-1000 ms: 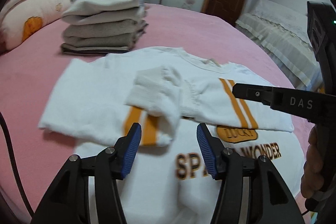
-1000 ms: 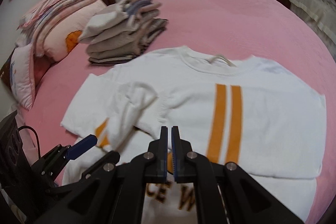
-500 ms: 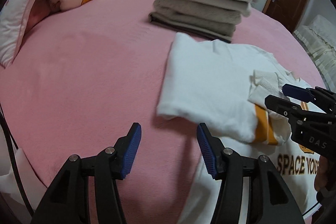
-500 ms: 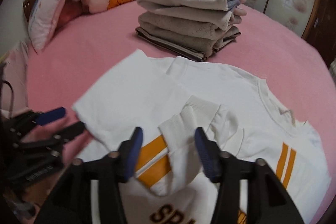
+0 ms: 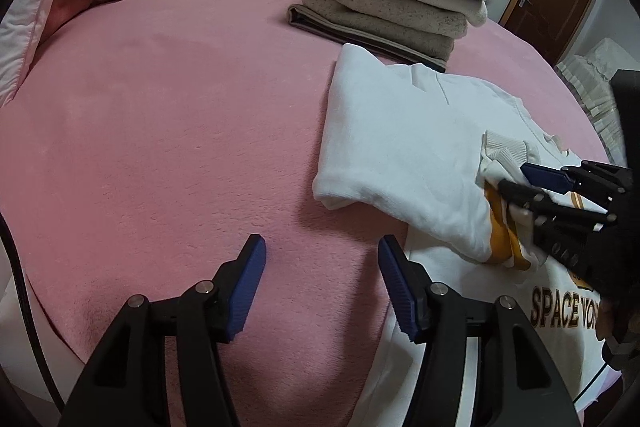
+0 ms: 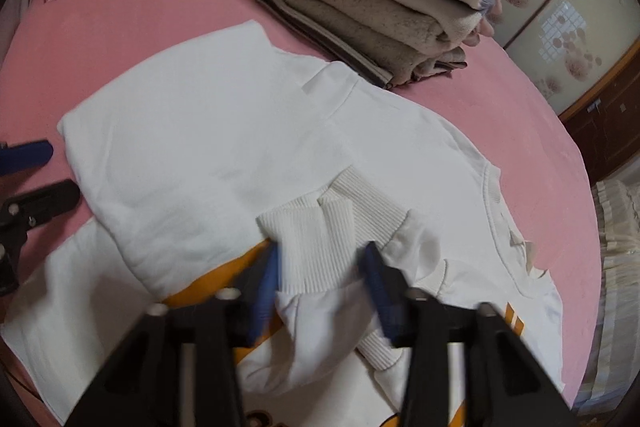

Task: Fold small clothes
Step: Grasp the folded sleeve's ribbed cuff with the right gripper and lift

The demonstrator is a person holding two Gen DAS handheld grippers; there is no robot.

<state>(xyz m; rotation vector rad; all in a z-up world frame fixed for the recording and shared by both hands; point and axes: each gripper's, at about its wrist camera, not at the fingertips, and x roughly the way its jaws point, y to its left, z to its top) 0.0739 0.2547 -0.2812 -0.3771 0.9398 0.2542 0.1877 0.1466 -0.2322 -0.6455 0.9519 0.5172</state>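
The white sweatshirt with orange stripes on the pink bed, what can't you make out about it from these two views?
- Printed lettering on the white sweatshirt with orange stripes: cut off by the right gripper in the left wrist view, hidden behind that gripper's body in the right wrist view.
- Ribbed white cuff: the right gripper's fingers are motion-blurred, so contact is unclear.
- Hem: beyond both bottom edges.
- Left gripper: its body is cut off in the right wrist view.
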